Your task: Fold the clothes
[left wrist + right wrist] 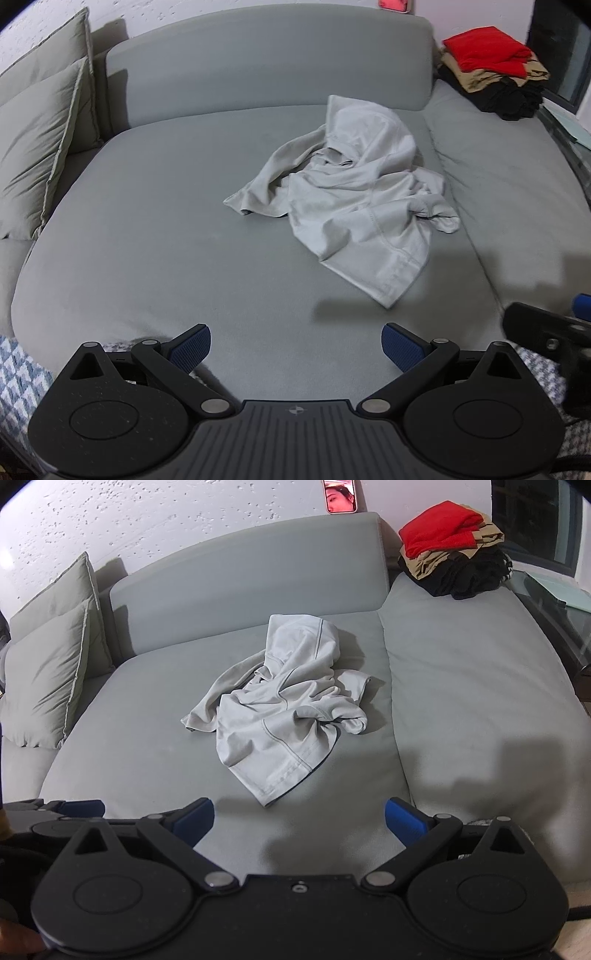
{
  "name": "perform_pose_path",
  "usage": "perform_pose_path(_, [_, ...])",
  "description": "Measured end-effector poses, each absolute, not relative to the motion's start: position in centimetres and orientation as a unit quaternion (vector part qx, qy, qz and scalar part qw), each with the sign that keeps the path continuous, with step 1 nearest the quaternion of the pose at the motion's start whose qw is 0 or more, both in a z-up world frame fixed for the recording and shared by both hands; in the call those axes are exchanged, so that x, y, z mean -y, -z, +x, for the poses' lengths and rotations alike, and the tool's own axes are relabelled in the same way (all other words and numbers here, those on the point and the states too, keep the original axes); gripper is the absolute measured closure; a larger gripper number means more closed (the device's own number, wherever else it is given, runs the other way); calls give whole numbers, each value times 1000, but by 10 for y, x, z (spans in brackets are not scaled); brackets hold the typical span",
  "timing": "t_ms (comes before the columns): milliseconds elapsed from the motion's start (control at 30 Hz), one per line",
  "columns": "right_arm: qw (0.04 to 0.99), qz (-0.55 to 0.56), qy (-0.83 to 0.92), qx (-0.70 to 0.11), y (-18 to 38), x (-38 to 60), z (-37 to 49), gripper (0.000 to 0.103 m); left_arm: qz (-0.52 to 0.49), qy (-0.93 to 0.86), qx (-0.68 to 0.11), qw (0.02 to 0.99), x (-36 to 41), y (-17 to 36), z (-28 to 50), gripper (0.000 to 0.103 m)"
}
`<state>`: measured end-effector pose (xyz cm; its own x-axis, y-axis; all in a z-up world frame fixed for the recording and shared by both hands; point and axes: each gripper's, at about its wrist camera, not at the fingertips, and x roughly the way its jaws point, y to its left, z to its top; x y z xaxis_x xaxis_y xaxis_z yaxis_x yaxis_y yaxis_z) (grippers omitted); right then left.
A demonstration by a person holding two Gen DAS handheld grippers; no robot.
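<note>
A crumpled light grey hooded garment (351, 192) lies in a heap on the grey sofa seat (166, 221); it also shows in the right wrist view (280, 709) on the seat (129, 738). My left gripper (295, 347) is open and empty, above the seat's front edge, short of the garment. My right gripper (299, 821) is open and empty, just in front of the garment's near hem. The right gripper shows at the right edge of the left wrist view (546, 332). The left gripper shows at the left edge of the right wrist view (66, 812).
A stack of folded clothes, red on top (487, 51) over tan and black, sits at the back right of the sofa, also in the right wrist view (443, 528). Two grey cushions (37, 147) lean at the left. A phone (340, 496) stands on the backrest. A patterned rug (18, 376) lies below.
</note>
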<state>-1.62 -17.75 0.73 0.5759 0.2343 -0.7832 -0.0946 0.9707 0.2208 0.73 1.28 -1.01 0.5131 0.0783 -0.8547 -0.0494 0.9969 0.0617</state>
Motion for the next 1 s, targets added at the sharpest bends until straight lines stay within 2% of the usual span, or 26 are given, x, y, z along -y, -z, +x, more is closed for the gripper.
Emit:
perform_pose_path(133, [883, 91, -86, -452, -2, 184, -11, 2, 1, -55, -501, 863, -30, 17, 15, 11])
perform_pose_path(233, [882, 104, -81, -452, 3, 189, -4, 1, -8, -64, -504, 861, -42, 21, 20, 13])
perform_pose_path(333, [884, 103, -76, -451, 5, 191, 8, 1, 3, -69, -491, 868, -45, 20, 25, 12])
perform_pose_path(400, [885, 91, -77, -451, 7, 189, 17, 1, 12, -78, -483, 872, -46, 20, 30, 5])
perform_pose_path(700, [886, 92, -91, -446, 22, 183, 65, 1, -8, -42, -482, 875, -50, 29, 65, 7])
perform_pose_path(867, [885, 124, -98, -439, 32, 185, 93, 1, -23, -41, -478, 877, -57, 32, 83, 20])
perform_pose_path(1000, [884, 146, -95, -434, 41, 189, 116, 2, -34, -37, -479, 876, -61, 37, 96, 26])
